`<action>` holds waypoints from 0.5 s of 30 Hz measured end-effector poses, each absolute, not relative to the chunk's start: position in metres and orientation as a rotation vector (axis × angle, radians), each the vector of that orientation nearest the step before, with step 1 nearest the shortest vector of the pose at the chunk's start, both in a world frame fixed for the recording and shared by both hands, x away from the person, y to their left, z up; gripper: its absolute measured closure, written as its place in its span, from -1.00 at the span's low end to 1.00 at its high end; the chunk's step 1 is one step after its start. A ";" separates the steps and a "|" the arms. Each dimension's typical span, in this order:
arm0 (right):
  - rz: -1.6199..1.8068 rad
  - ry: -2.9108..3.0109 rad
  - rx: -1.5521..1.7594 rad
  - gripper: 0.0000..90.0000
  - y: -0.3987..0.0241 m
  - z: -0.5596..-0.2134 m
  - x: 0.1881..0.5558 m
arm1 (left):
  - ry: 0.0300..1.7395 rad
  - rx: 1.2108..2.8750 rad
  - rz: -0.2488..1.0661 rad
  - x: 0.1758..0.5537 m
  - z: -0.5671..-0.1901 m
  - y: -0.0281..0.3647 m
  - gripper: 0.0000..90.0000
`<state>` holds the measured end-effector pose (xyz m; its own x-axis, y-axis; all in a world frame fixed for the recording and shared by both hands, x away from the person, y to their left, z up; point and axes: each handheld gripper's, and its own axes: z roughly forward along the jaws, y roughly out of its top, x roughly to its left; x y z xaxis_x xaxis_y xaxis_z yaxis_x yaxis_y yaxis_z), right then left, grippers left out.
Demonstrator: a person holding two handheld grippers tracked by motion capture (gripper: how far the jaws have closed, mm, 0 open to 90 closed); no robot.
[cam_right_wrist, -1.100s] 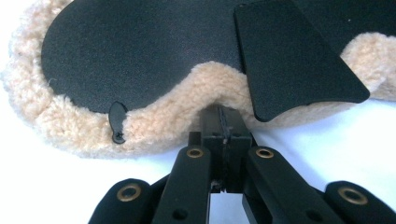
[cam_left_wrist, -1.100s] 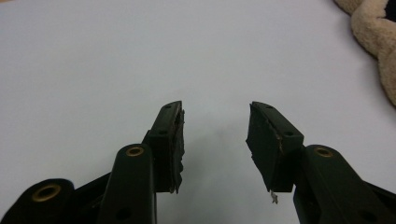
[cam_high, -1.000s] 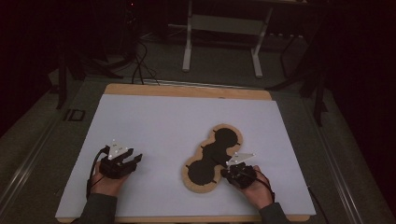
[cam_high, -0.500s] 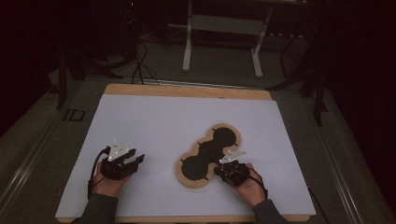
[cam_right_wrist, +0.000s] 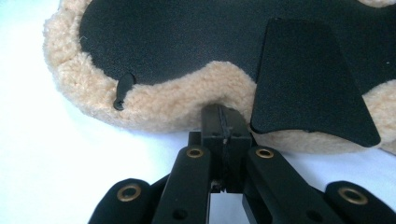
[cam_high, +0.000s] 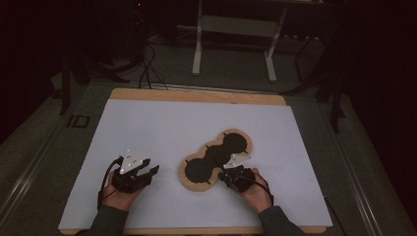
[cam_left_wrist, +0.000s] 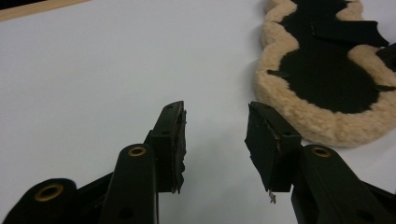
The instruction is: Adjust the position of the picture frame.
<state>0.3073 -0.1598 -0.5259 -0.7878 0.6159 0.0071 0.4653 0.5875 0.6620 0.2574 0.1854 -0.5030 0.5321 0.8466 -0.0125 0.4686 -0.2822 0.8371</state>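
A: Looking at the fleece pad (cam_high: 215,160), I judge it light and floppy. It lies flat on the white desk (cam_high: 162,123), right of the middle toward the near edge, with one lobe near and left and the other far and right. A tan woolly rim runs round a black centre.

B: Agreed, it looks soft rather than stiff. Lifted by one end, the rest would probably sag and drag. Where would you take hold?

A: At the rim. The right gripper (cam_right_wrist: 223,122) is at the near edge, at the narrow waist between the lobes. Its fingers are clenched together, their tips against the wool (cam_right_wrist: 163,105). I cannot tell whether any fleece is pinched between them.

B: And the left gripper (cam_left_wrist: 215,135)?

A: Its fingers are released, spread with nothing between them, over bare desk left of the pad and well apart from it.

B: The pile should give a good bite and not slip. The black flap (cam_right_wrist: 310,79) lying loose on top may flop about.
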 end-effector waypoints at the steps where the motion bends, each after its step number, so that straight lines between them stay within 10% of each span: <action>1: 0.985 2.594 0.898 1.00 -0.160 -0.526 0.307 | 1.073 1.926 0.565 0.257 -0.503 0.185 0.28; 15: 0.985 2.601 0.882 1.00 -0.151 -0.526 0.315 | 0.999 1.947 0.522 0.252 -0.501 0.167 0.29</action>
